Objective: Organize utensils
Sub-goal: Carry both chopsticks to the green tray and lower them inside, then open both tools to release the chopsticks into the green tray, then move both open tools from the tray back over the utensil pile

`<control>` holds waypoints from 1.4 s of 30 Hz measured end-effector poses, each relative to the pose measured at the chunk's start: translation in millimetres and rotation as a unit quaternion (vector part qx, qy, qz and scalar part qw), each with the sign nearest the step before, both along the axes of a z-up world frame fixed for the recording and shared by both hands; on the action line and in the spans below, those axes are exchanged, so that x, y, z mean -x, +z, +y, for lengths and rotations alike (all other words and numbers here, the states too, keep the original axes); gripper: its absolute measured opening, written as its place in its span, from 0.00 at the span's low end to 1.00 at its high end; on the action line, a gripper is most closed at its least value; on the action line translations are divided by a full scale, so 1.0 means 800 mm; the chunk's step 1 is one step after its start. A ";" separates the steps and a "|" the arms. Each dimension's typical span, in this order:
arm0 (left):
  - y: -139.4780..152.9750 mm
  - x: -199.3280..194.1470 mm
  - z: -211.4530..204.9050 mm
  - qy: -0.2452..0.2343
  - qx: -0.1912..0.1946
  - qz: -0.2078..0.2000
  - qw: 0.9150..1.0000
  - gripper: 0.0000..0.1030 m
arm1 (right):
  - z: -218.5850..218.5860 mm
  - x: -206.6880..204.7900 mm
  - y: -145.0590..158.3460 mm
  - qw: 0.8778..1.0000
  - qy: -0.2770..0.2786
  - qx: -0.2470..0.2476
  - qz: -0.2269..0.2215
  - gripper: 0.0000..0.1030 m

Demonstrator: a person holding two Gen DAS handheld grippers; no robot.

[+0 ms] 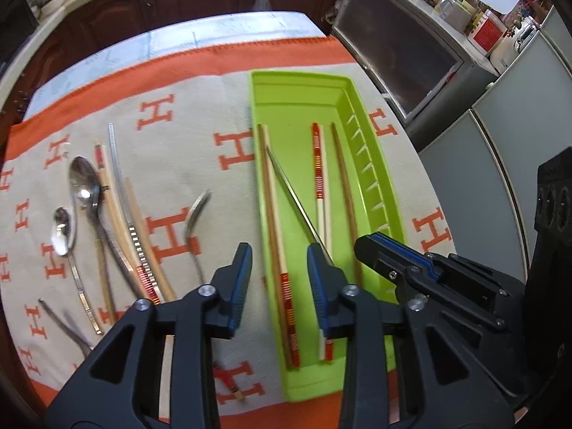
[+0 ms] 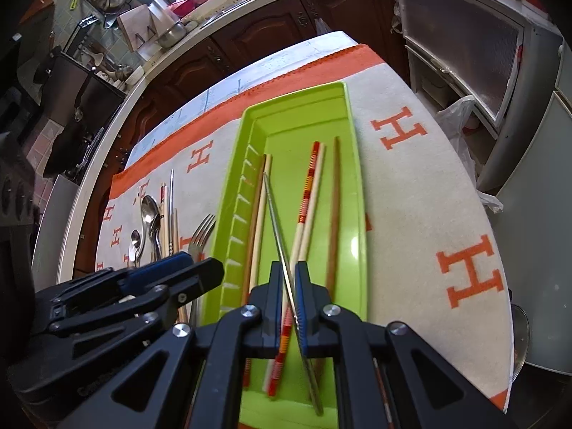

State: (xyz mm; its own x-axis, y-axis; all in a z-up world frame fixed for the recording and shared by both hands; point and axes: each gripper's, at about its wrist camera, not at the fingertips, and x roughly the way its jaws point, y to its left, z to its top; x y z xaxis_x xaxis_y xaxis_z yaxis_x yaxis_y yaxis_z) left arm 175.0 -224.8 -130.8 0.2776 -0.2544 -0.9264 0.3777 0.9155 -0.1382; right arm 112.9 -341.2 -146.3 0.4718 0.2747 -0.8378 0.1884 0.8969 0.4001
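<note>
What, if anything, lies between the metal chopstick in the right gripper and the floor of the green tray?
The metal chopstick, clamped in the right gripper, slants across a red-banded chopstick lying in the green tray. That chopstick sits under it; the tray floor beside it looks bare.

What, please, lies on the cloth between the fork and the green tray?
Nothing: in the left wrist view, the stretch between the fork and the green tray is bare patterned cloth, with only orange H motifs.
</note>
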 end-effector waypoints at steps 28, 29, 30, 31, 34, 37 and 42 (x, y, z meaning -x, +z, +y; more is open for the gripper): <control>0.067 0.081 0.151 0.087 -0.008 -0.097 0.991 0.29 | 0.102 0.045 0.052 0.996 0.070 0.044 -0.032 0.07; 0.067 0.083 0.155 0.089 -0.008 -0.098 0.991 0.29 | 0.106 0.046 0.052 0.996 0.072 0.045 -0.033 0.07; 0.067 0.084 0.161 0.092 -0.007 -0.098 0.991 0.29 | 0.112 0.046 0.053 0.995 0.076 0.047 -0.033 0.07; 0.067 0.085 0.164 0.094 -0.008 -0.099 0.991 0.29 | 0.115 0.046 0.054 0.995 0.079 0.048 -0.033 0.07; 0.067 0.087 0.178 0.100 -0.011 -0.104 0.990 0.29 | 0.126 0.046 0.054 0.994 0.087 0.050 -0.033 0.07; 0.066 0.087 0.189 0.105 -0.013 -0.107 0.989 0.29 | 0.137 0.044 0.054 0.993 0.096 0.053 -0.031 0.07; 0.062 0.090 0.208 0.112 -0.021 -0.111 0.987 0.34 | 0.156 0.037 0.051 0.992 0.114 0.056 -0.023 0.07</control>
